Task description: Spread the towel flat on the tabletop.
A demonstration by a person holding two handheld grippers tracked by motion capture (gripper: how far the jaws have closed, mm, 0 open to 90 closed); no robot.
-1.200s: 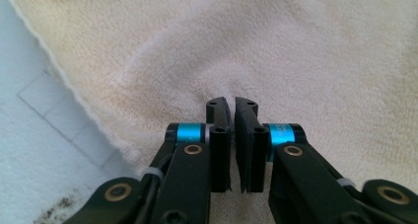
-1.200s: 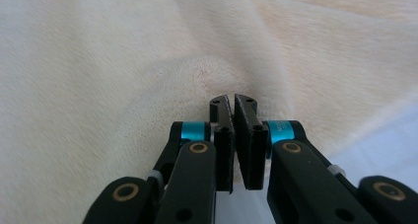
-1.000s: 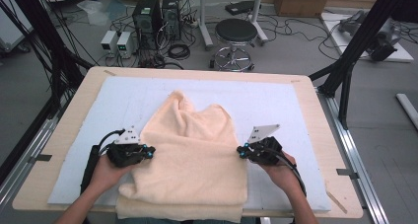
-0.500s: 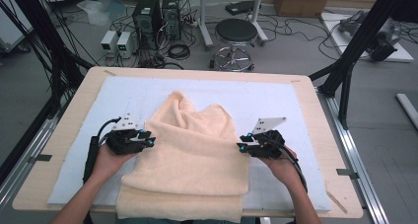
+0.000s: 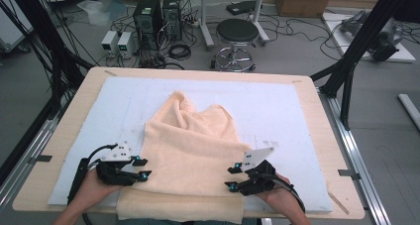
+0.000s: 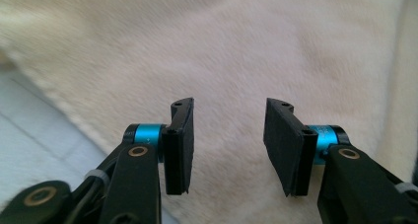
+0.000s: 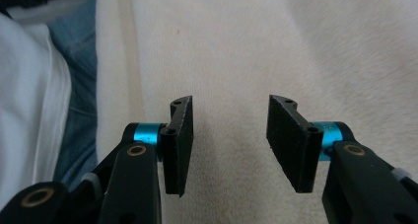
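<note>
Towel point(image 5: 190, 150), peach terry, lies on the white mat point(image 5: 297, 116) of the table point(image 5: 327, 106), its near hem hanging over the front edge. Left gripper point(image 5: 139, 168) sits at the towel's left edge, right gripper point(image 5: 232, 178) at its right edge, both near the front. Each pair of jaws has just been opening and stands apart over the cloth, nothing pinched between the pads. Long axis runs from the person toward the far side; the far end is narrower and bunched into two peaks.
</note>
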